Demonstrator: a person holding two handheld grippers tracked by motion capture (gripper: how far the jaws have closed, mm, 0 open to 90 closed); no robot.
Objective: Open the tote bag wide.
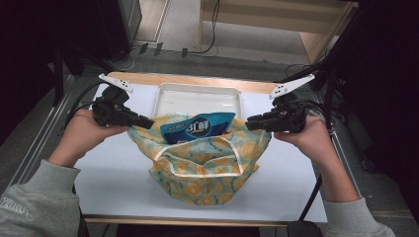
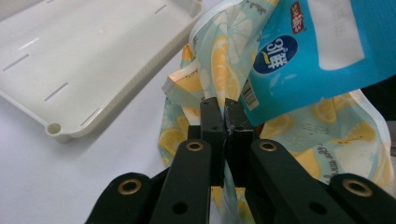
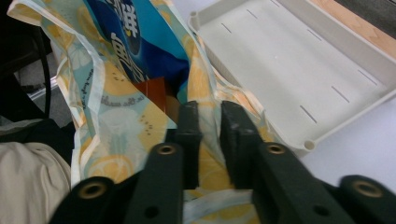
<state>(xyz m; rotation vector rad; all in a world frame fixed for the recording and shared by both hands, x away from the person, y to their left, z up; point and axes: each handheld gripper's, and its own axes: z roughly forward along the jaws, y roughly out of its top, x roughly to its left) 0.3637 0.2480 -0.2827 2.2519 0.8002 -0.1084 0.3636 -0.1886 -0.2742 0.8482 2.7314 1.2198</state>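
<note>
Lemon-print cloth bag, blue packet already inside, hung between the left tongs and right tongs, both clamped on its rim, with emptying or closing apparently left.

Blue packet lower half hidden inside lemon-print bag; packet lettering too blurred to read.

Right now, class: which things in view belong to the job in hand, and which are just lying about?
In the job:
- lemon-print bag
- blue packet in it
- left gripper and right gripper, each pinching the bag's rim

Lying about:
- white tray
- cables on the floor
</note>
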